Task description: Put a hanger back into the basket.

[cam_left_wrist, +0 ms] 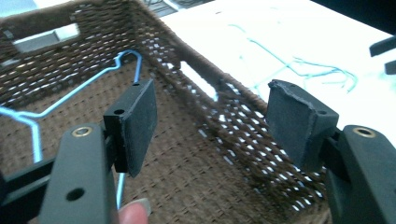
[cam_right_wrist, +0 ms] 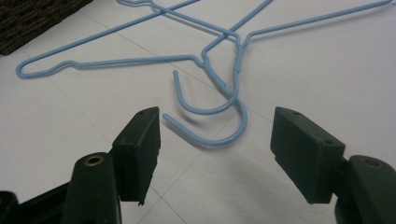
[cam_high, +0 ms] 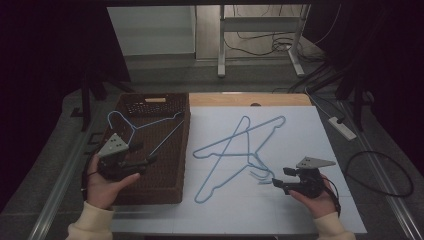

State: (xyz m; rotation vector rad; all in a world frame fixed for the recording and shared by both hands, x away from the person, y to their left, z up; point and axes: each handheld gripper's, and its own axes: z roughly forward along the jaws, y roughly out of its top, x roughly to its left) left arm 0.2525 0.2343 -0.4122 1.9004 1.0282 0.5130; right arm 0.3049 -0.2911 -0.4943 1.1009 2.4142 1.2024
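Right claw [cam_high: 278, 179], jaws apart and empty, rests low on the white desk [cam_high: 310, 150] with the two crossed hangers [cam_high: 235, 150] just to its left; seen along its jaws, their hooks [cam_right_wrist: 212, 119] lie directly ahead, between the pads and a little beyond them. Hanger bodies run away toward the far left, toward the basket [cam_high: 175, 145]. Left claw [cam_high: 145, 152], also apart and empty, hovers over that basket, where one hanger [cam_left_wrist: 70, 100] already lies. The right hand is the nearer for the next pick.
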